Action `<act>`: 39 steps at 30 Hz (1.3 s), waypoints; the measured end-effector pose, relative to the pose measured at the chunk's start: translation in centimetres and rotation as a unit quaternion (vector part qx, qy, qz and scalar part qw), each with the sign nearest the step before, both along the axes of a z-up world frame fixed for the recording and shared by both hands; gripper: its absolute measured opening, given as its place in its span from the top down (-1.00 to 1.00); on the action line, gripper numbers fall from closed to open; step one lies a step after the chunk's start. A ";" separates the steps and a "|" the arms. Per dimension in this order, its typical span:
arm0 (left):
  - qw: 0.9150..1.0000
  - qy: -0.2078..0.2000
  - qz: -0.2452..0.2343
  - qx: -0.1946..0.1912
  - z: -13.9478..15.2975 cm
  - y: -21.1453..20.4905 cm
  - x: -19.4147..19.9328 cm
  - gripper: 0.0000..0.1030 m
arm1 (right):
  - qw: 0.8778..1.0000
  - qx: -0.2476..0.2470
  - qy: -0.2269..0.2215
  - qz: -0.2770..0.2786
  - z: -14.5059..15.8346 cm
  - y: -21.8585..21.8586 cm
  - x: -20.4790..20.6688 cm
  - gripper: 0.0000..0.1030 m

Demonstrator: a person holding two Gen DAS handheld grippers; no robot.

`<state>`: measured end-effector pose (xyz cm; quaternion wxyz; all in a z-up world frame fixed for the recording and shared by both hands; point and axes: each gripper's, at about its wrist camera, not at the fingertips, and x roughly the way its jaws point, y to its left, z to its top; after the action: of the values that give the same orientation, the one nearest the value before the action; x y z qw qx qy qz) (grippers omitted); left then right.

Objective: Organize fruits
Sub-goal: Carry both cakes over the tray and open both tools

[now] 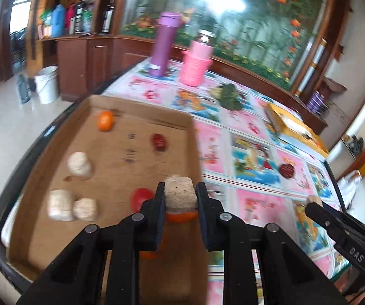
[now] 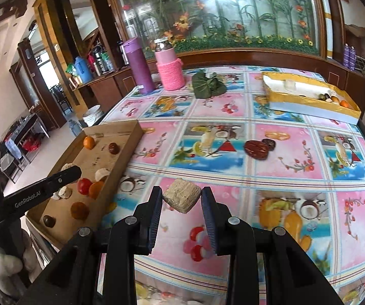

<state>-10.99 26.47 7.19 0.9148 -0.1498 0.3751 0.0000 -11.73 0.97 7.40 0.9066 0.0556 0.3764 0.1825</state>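
I hold one pale fruit chunk [image 1: 180,190] in the left gripper [image 1: 180,198], fingers clamped, above the cardboard tray [image 1: 136,117]; the right gripper [image 2: 181,198] clamps another chunk [image 2: 181,198] above the tabletop [image 2: 284,157]. Next, probably: lower and release into the tray.

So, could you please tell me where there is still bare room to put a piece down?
The cardboard tray is bare in its middle, between the orange and the pale chunks; its near end is crowded. The tablecloth lies open between the tray and the yellow box, apart from two dark fruits.
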 end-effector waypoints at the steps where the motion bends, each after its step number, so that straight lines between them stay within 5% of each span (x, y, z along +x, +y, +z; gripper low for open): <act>1: 1.000 0.000 0.015 -0.002 -0.1 1.3 -0.3 0.57 | 1.000 -0.002 -0.001 0.007 0.0 0.8 -0.1 0.33; 13: 0.997 -0.008 0.082 0.005 -0.1 8.0 -0.5 0.57 | 0.996 -0.030 -0.003 0.081 0.2 10.3 0.2 0.33; 22: 0.998 0.023 0.054 0.023 -0.2 9.4 5.4 0.57 | 0.990 -0.076 -0.010 0.116 -0.3 16.9 4.7 0.33; 34: 0.992 0.121 0.030 0.000 -4.2 10.7 11.5 0.57 | 0.979 -0.146 0.040 0.135 -4.5 21.7 11.1 0.33; 39: 0.991 0.130 0.029 -0.012 -5.1 11.0 11.8 0.31 | 0.977 -0.154 0.051 0.138 -5.6 22.1 11.6 0.32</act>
<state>0.79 37.44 2.13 0.8561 -0.1700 0.4862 0.0414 -0.17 23.06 1.81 0.8500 -0.1275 0.4497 0.2429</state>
